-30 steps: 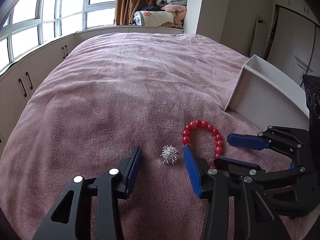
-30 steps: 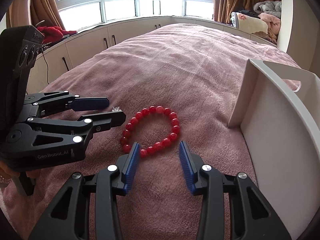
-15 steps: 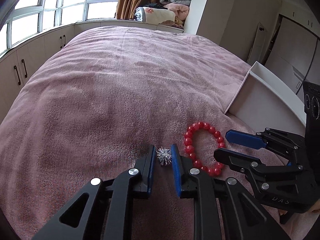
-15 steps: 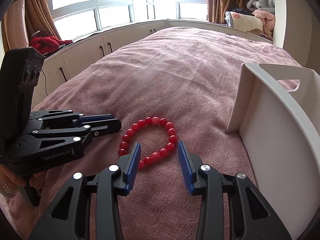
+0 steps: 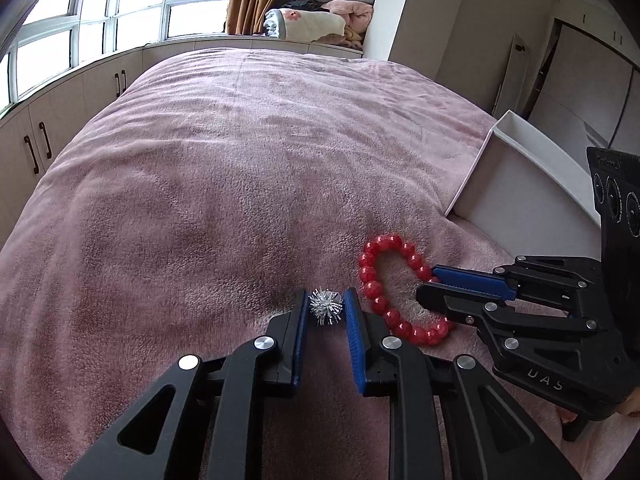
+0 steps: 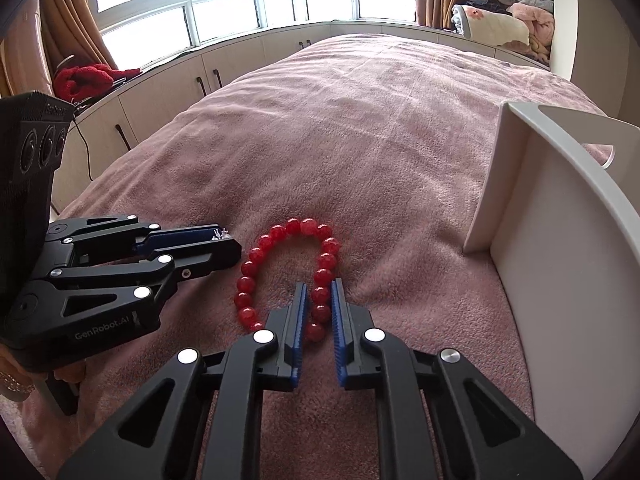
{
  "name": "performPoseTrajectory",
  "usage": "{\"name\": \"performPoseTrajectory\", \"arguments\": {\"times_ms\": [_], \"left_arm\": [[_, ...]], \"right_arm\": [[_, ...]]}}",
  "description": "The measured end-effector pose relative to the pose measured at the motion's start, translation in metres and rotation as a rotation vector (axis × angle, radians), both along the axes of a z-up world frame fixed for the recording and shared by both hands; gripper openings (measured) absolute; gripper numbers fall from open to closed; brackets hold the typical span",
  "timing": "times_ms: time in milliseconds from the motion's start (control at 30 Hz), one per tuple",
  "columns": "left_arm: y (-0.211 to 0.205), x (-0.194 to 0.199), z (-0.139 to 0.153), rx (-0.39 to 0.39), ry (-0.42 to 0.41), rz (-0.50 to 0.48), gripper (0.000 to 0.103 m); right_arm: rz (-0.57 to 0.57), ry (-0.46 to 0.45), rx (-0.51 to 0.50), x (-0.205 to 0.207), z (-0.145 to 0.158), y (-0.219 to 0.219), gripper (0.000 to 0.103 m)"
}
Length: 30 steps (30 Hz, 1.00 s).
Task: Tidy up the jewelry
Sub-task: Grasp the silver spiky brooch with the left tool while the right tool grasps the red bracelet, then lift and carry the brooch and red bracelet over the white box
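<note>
A spiky silver brooch (image 5: 326,307) lies on the pink blanket between the blue pads of my left gripper (image 5: 326,300), which is shut on it. A red bead bracelet (image 6: 288,272) lies on the blanket just to its right, and shows in the left wrist view too (image 5: 394,288). My right gripper (image 6: 318,292) is shut on the bracelet's near right side, with beads between its pads. In the right wrist view the left gripper (image 6: 220,238) sits left of the bracelet, a bit of silver showing at its tips.
A white open box (image 6: 560,240) stands on the bed to the right of the bracelet, and shows in the left wrist view (image 5: 520,184). The pink blanket (image 5: 240,160) stretches far ahead. Cabinets and windows run along the left and back.
Both grippers have closed: the left onto the silver brooch, the right onto the bracelet's beads. Both moved forward and down toward the blanket.
</note>
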<state>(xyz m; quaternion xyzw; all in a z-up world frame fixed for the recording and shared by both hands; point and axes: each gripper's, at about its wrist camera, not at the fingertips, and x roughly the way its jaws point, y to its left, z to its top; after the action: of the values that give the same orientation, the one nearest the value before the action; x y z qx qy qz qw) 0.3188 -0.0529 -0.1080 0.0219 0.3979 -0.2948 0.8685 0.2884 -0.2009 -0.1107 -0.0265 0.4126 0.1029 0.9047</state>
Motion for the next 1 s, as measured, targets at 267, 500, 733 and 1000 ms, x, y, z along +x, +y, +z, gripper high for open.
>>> {"name": "performPoseTrajectory", "arguments": {"times_ms": [267,500,733,1000], "left_arm": [[0.015,-0.013,0.014,-0.032,0.006,0.049,0.023],[0.028,-0.035,0.044,-0.049,-0.041,0.079,0.023],[0.020,-0.063,0.055,-0.029,-0.063,0.070,0.023],[0.015,-0.105,0.063,-0.029,-0.060,0.078,0.023]], "right_arm": [[-0.016,-0.045,0.058,-0.016,0.024,-0.009,0.010],[-0.024,-0.121,0.107,-0.036,0.056,-0.015,0.010],[-0.026,-0.199,0.122,-0.069,0.090,-0.023,0.010],[-0.027,-0.296,0.150,-0.105,0.125,-0.031,0.010]]}}
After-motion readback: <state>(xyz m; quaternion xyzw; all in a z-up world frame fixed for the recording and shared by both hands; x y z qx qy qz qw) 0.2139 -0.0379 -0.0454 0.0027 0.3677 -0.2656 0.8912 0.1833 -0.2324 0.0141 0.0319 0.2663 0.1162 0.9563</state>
